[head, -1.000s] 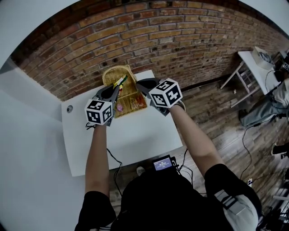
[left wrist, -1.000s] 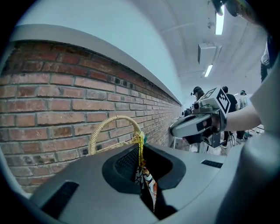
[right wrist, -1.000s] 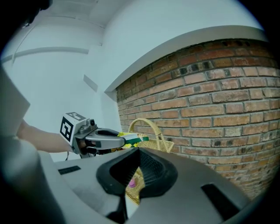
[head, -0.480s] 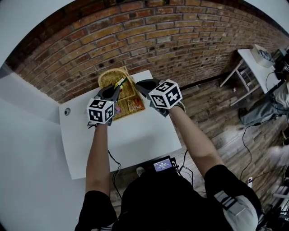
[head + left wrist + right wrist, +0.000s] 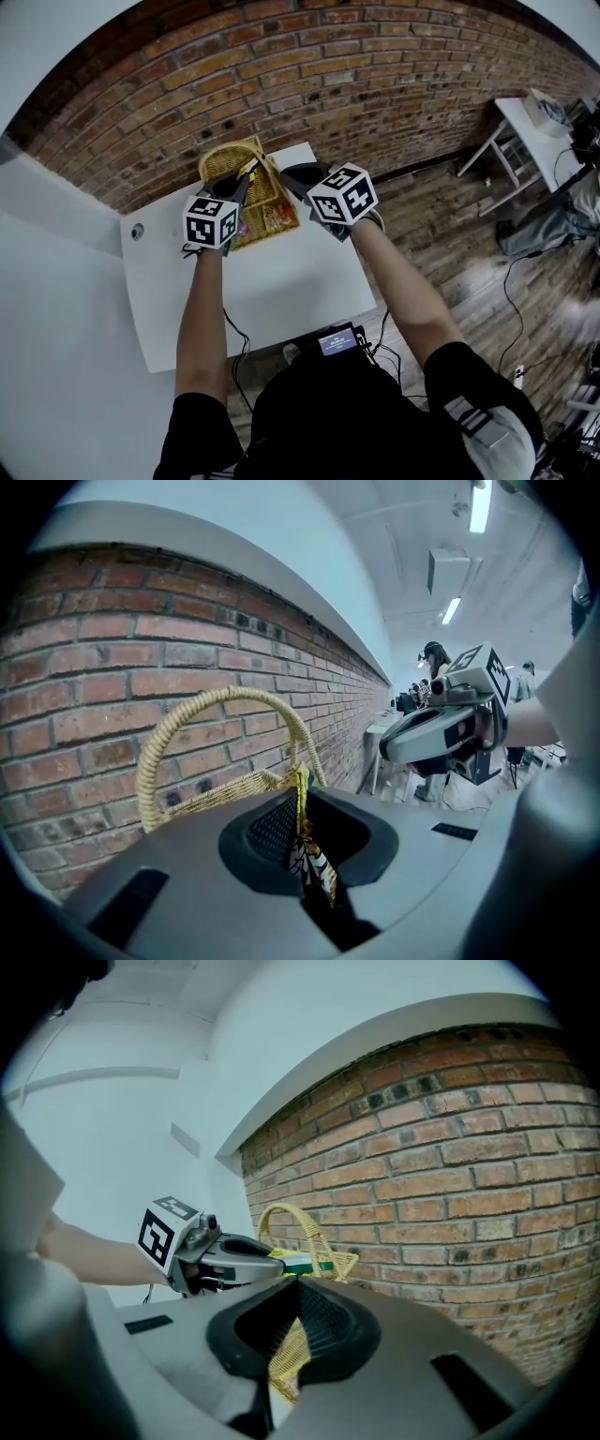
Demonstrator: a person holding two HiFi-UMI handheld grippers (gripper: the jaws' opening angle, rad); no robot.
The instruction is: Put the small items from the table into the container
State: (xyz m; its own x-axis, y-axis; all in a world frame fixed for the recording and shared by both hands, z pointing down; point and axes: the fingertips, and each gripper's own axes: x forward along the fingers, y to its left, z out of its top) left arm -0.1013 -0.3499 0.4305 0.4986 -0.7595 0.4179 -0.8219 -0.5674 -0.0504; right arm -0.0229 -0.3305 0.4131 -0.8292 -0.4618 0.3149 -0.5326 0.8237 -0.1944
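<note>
The left claw (image 5: 243,182) and right claw (image 5: 292,177) sit at the wicker basket (image 5: 222,156) on the white table's (image 5: 281,281) far edge.

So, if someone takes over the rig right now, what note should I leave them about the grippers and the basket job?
Left gripper: shut on a thin yellow packet, held over the wicker basket.
Right gripper: shut on yellow wickerwork, apparently the basket's rim.
Things: the basket stands at the far edge of the white table, by the brick wall.
Done: some snack packets lie in the basket.
Left: drop the held packet in, then let go of the rim. No other loose items show on the visible tabletop, but the arms hide part of it.
</note>
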